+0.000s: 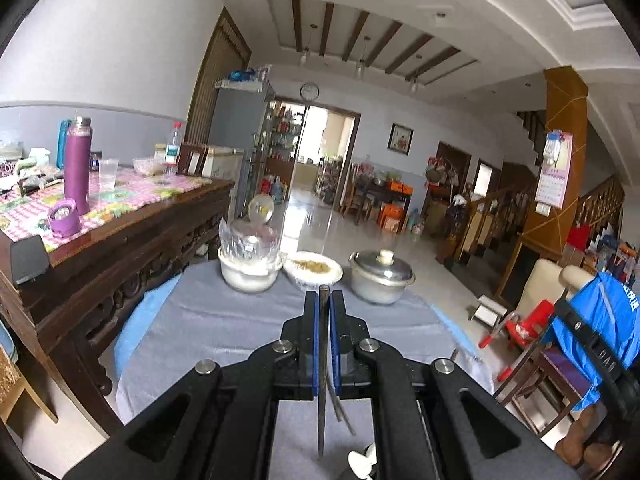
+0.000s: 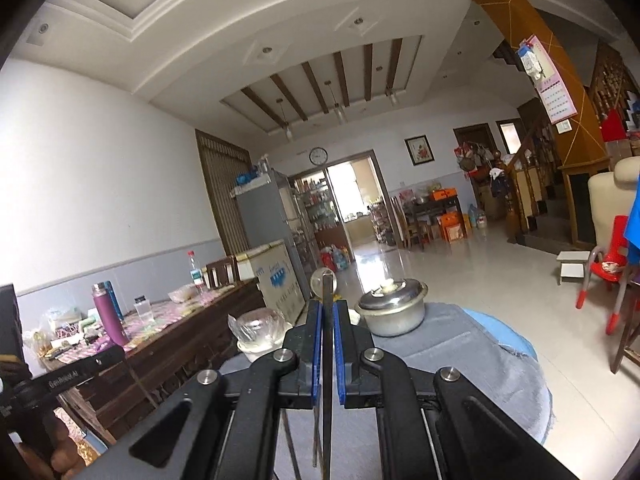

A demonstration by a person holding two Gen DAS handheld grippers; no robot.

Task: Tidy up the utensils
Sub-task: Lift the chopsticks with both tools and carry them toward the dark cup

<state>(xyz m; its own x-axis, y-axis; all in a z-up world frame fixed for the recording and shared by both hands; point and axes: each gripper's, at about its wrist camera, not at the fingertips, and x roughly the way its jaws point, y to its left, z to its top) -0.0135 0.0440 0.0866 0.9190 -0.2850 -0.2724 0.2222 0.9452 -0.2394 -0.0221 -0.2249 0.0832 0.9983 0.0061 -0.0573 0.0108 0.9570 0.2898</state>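
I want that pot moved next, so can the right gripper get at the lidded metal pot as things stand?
Probably not yet: the right gripper is shut on a dark chopstick, though nothing stands between it and the pot.

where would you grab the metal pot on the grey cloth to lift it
Take the metal pot by the pale knob on its lid only if lifting the lid. For the whole pot, come from the side and pinch a small rim handle, since the body looks too wide for a gripper.

White walls, glossy pale floor point(image 2: 460, 280), a carved wooden sideboard point(image 1: 132, 240) (daylight through the far doorway point(image 2: 352, 196)).
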